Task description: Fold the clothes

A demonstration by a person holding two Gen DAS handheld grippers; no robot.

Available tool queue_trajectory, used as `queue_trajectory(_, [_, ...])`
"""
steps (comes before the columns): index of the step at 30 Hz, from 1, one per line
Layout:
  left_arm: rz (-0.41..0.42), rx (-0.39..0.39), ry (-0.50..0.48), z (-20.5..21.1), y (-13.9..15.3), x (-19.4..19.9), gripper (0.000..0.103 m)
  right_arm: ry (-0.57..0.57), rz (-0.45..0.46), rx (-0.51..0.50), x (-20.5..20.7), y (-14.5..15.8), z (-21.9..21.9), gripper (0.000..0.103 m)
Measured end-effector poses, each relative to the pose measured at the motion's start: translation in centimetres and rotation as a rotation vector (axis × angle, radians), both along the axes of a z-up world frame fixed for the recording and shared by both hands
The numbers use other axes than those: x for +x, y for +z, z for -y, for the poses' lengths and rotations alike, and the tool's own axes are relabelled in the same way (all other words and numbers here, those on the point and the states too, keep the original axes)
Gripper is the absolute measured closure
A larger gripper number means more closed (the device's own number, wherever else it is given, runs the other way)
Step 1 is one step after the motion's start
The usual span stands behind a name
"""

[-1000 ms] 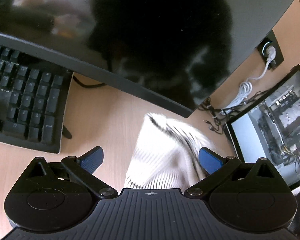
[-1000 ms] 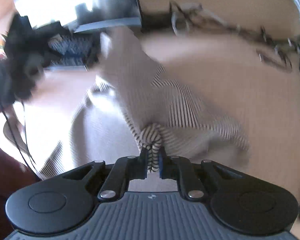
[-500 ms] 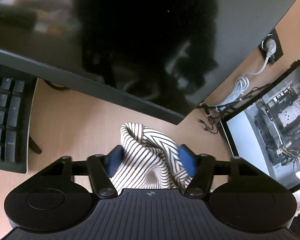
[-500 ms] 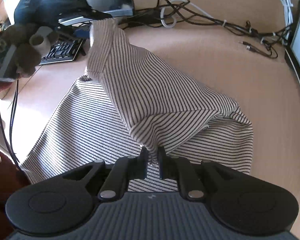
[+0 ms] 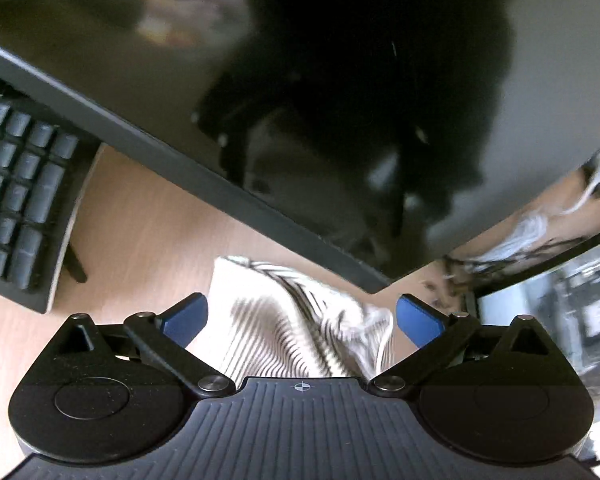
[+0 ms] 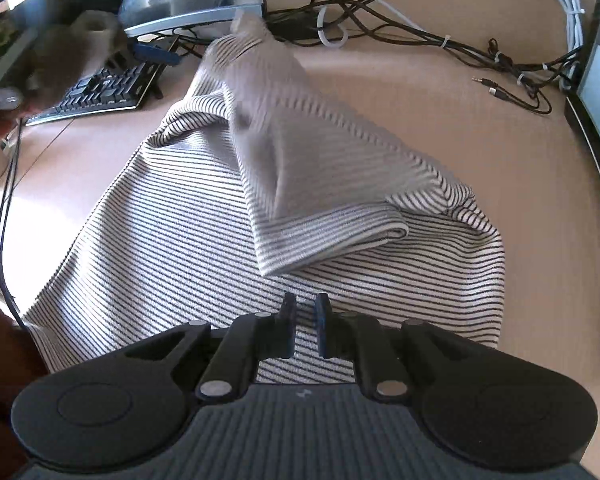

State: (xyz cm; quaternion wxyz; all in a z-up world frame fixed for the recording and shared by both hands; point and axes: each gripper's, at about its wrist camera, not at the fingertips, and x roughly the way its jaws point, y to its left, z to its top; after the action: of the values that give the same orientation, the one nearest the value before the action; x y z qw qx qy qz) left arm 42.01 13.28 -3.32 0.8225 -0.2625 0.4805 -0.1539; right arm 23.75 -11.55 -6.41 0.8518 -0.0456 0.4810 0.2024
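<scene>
A white shirt with thin dark stripes [image 6: 160,240] lies spread on the wooden desk [image 6: 480,140]. One part of it is folded over onto the body [image 6: 332,200], and its far end is blurred. My right gripper [image 6: 305,326] hovers just over the near hem, its fingers a narrow gap apart with nothing between them. In the left wrist view my left gripper [image 5: 300,320] stands wide open, blue pads far apart. The shirt's blurred far corner [image 5: 284,320] sits loose between them without touching either pad.
A dark monitor [image 5: 300,80] hangs close over the left gripper. A black keyboard [image 5: 16,200] lies to its left, with a blurred hand above the keyboard [image 6: 104,88] in the right wrist view. Tangled cables [image 6: 420,36] run along the back, and a second screen [image 6: 596,100] stands on the right.
Both grippers have let go of the shirt. The left one opened wide and the corner dropped; the right one drew back as the fold settled onto the shirt's body.
</scene>
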Motion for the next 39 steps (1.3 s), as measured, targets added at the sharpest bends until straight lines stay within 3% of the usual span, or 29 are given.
queue_trajectory(6, [0.041,0.046,-0.078,0.3,0.3,-2.0,0.0,-0.026,0.04,-0.029,-0.3,1.4,0.9,0.093])
queue_trajectory(10, [0.042,0.07,-0.079,-1.4,-0.1,-3.8,0.0,-0.032,0.182,-0.029,-0.2,5.3,1.4,0.091])
queue_trajectory(11, [0.032,0.066,-0.072,-1.8,-0.3,-4.2,0.0,-0.012,0.223,-0.038,-0.3,6.1,1.2,0.08])
queue_trajectory(12, [0.02,0.056,-0.063,-2.2,-0.6,-4.5,0.0,0.033,0.253,-0.065,-0.5,6.2,0.4,0.055])
queue_trajectory(14, [-0.002,0.032,-0.042,-3.0,-0.9,-5.2,0.0,0.124,0.313,-0.118,-0.8,6.5,-1.1,0.038])
queue_trajectory(20, [-0.033,0.022,-0.024,-4.0,-1.6,-6.6,0.0,0.424,0.335,-0.406,-2.1,0.4,-4.8,0.042])
queue_trajectory(22, [-0.041,0.027,-0.023,-3.5,-1.7,-6.7,0.0,0.442,0.381,-0.479,-1.6,-0.6,-5.2,0.046])
queue_trajectory(33, [0.007,0.049,-0.094,-1.2,-1.3,-8.5,0.0,-0.095,0.459,-0.396,10.6,6.5,2.9,0.052])
queue_trajectory(37, [0.019,0.055,-0.129,-0.2,-1.3,-9.3,0.0,0.203,0.305,-0.136,7.7,6.5,1.7,0.044])
queue_trajectory(39, [0.014,0.062,-0.139,0.1,-1.3,-9.4,0.0,0.378,0.271,-0.198,5.1,4.4,-0.3,0.044])
